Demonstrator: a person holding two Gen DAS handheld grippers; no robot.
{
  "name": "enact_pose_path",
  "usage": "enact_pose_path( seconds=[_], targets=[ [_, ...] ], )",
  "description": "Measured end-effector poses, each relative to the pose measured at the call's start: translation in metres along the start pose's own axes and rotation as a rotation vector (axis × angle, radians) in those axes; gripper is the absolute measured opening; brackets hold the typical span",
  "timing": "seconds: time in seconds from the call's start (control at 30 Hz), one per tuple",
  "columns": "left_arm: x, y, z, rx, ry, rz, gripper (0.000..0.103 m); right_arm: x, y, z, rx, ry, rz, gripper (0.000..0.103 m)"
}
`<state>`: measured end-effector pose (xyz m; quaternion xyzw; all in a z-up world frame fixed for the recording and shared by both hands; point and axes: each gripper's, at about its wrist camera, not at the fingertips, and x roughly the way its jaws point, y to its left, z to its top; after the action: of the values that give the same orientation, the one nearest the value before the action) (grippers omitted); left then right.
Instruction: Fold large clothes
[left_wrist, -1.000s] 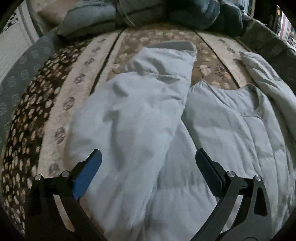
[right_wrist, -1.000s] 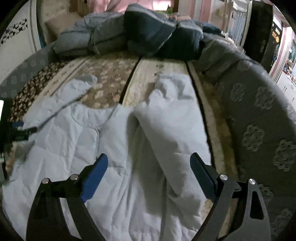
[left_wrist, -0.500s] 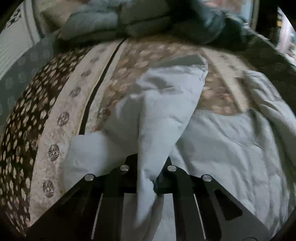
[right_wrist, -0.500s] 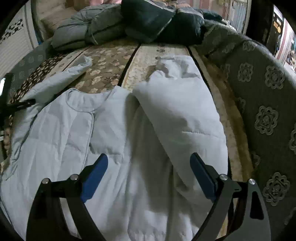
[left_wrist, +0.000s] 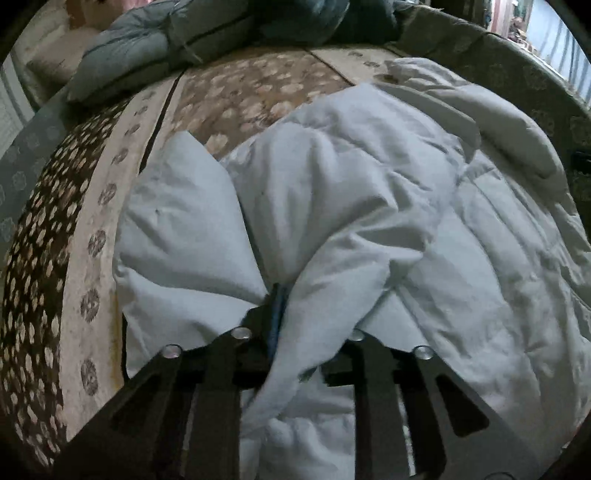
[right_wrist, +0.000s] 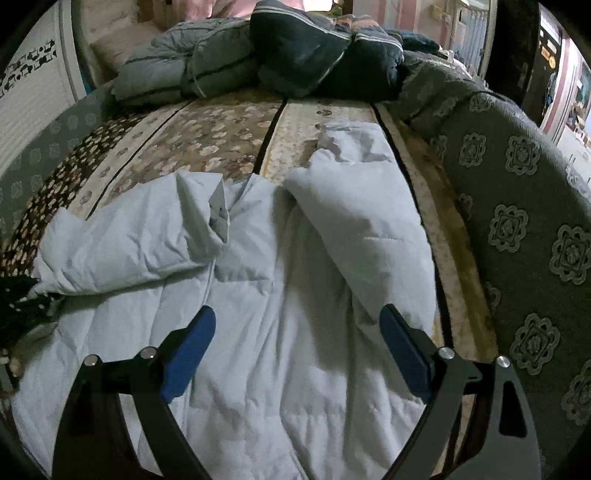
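Far left: a white panelled wall (right_wrist: 26, 110) with a dark patterned border stood beside the bed. Bedspread (right_wrist: 221, 136), floral brown and cream with dark stripes, covered the bed; its left margin was grey with medallions.

Head of bed: a pillow (right_wrist: 122, 44), then heaped grey and navy quilts (right_wrist: 295, 55).

Left gripper (left_wrist: 291, 314): clenched on a fold of the pale blue padded jacket (left_wrist: 351, 192), fabric bunched between its closed jaws and trailing down over them.

Centre: the jacket (right_wrist: 266, 314) lay spread flat on the bedspread, collar toward the quilts. Its left sleeve (right_wrist: 140, 236) lay folded across the chest; the right sleeve (right_wrist: 362, 206) stretched out toward the head of the bed.

Right gripper (right_wrist: 295, 350): released, blue pads (right_wrist: 188, 350) wide apart, over the jacket's lower body.

Right: a grey medallion-patterned cover (right_wrist: 517, 221) rose alongside the bed. Beyond it, a pink-lit room (right_wrist: 565, 92), indistinct.
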<state>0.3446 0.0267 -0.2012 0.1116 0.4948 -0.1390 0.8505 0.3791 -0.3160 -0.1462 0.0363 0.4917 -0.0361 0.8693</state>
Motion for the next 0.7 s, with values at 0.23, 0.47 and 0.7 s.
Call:
enact_pose_path(
  seconds=[0.23, 0.47, 0.7],
  targets=[
    [-0.044, -0.034, -0.002, 0.026, -0.155, 0.023, 0.100, 0.005, 0.020, 0.003, -0.026, -0.011, 0.027, 0.090],
    [-0.070, 0.003, -0.008, -0.097, -0.177, 0.084, 0.099, 0.022, 0.047, 0.014, -0.090, -0.022, 0.082, 0.090],
    [-0.068, 0.076, -0.009, -0.227, -0.141, 0.144, 0.099, 0.076, 0.089, 0.042, -0.192, -0.023, 0.120, 0.090]
  ],
)
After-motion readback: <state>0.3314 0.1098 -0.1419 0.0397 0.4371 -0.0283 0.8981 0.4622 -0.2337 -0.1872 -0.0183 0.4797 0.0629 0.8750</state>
